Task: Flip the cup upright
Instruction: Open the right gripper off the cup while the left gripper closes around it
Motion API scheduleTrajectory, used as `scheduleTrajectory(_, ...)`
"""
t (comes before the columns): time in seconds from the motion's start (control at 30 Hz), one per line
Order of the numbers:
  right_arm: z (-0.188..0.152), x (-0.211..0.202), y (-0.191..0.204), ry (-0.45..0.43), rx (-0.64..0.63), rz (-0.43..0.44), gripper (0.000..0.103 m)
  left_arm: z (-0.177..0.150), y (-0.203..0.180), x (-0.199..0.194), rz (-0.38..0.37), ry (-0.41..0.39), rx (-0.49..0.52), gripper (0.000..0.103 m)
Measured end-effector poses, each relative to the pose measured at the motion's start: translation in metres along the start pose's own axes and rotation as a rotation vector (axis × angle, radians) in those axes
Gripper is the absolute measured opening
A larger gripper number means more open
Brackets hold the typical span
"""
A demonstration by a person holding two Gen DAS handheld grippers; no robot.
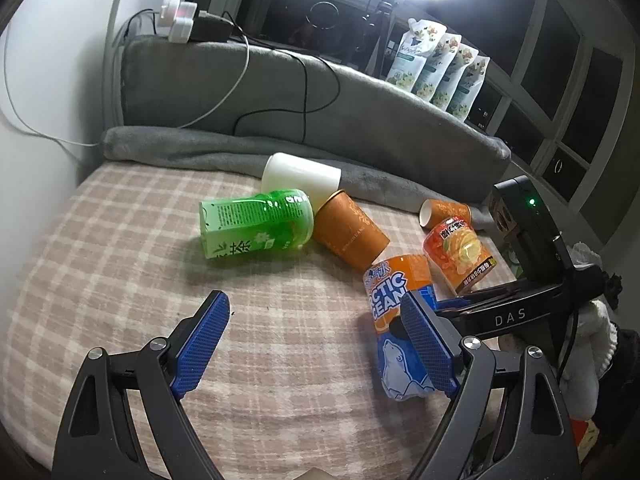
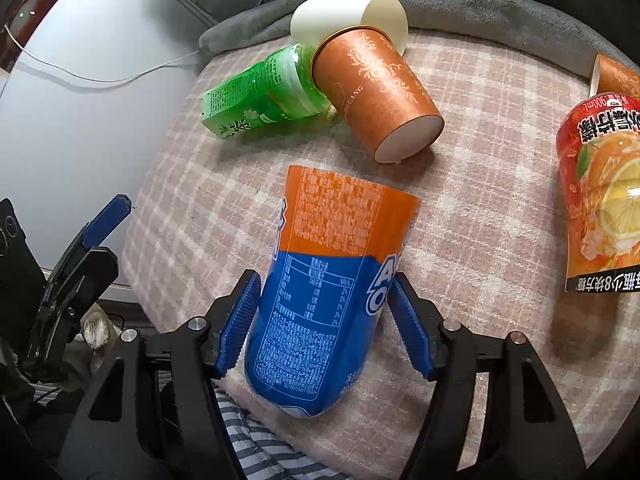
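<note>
A blue and orange "Arctic Ocean" cup (image 2: 328,280) stands tilted on the checked blanket (image 2: 480,220), between the blue pads of my right gripper (image 2: 320,296), which is shut on its lower part. It also shows in the left wrist view (image 1: 394,296). My left gripper (image 1: 316,316) is open and empty above the blanket, with the cup just beyond its right finger (image 1: 424,336). My right gripper's body (image 1: 524,276) reaches in from the right there.
A green cup (image 2: 268,92), an orange patterned paper cup (image 2: 376,92) and a white cup (image 2: 352,12) lie on their sides together. A red-orange cup (image 2: 600,200) and another orange cup (image 2: 616,76) sit right. Grey cushion (image 1: 320,92) behind.
</note>
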State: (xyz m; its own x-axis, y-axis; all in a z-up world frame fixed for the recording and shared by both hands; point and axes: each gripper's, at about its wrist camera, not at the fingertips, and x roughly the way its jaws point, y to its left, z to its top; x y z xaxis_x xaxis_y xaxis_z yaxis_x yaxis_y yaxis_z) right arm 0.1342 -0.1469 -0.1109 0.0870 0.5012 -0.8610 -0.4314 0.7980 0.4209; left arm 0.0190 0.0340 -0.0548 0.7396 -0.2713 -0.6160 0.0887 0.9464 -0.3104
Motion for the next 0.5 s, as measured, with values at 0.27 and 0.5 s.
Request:
scheduleTrajectory(0.27, -0.001, -0.006, -0.001, -0.049, 0.0, -0.03, 0.073, 0.0, -0.003, 0.006, -0.017, 0.021, -0.008, 0.087)
scheduleTrajectory(0.5, -0.005, -0.025, -0.007, -0.113, 0.016, -0.021, 0.081, 0.003, -0.006, 0.014, -0.054, 0.057, -0.015, 0.087)
